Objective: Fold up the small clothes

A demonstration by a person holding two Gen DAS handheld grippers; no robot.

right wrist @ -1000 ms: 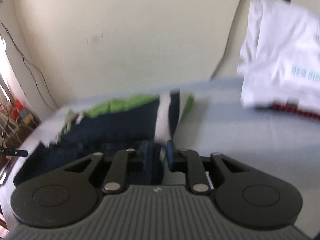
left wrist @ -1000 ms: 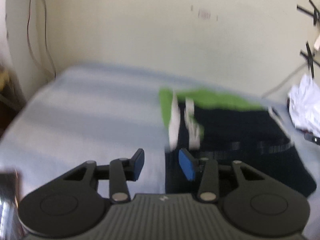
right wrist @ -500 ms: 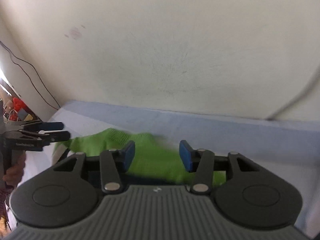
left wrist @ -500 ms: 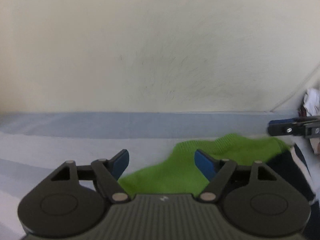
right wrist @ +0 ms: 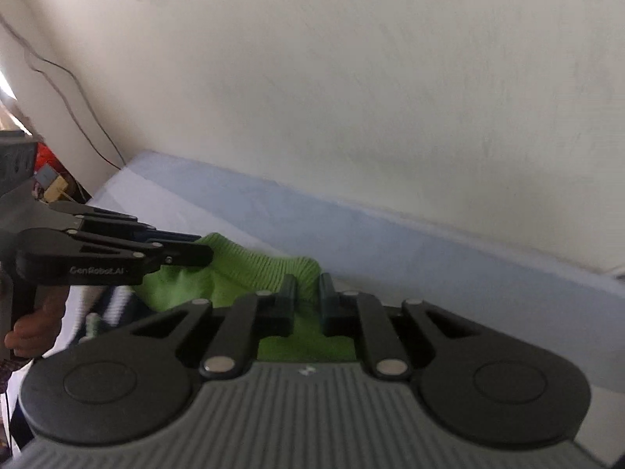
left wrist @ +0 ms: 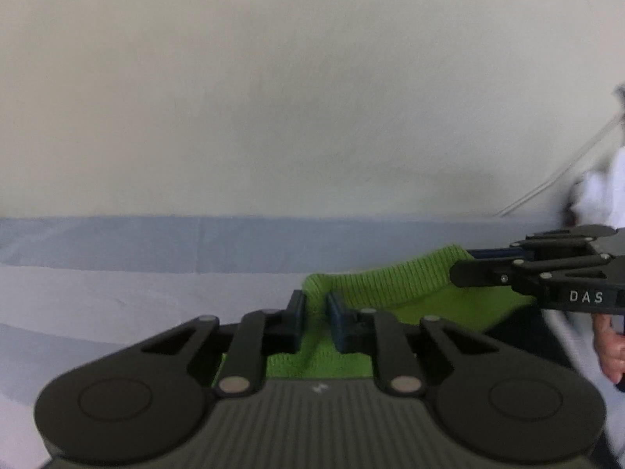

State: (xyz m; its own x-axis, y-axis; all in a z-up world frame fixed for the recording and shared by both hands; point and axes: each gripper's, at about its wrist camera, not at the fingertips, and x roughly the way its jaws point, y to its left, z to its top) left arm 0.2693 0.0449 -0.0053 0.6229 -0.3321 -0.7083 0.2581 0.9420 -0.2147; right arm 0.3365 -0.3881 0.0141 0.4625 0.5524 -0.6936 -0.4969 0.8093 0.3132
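A small garment with a green ribbed band [left wrist: 394,285] and a dark navy body lies on a pale blue sheet [left wrist: 117,297]. My left gripper [left wrist: 314,305] is shut on the band's left corner. My right gripper [right wrist: 304,287] is shut on the band's right corner [right wrist: 273,265]. Each gripper shows in the other's view: the right one [left wrist: 461,269] at the right edge, the left one [right wrist: 203,252] at the left edge. The navy part is mostly hidden below the grippers.
A cream wall [left wrist: 312,97] stands close behind the bed's far edge. White cloth [left wrist: 609,191] lies at the right. A cable [right wrist: 78,93] runs down the wall at the left, above clutter [right wrist: 47,179].
Both grippers were open over the green band half a second ago; now both have shut on its corners. A second ago they were farther back over the navy part.
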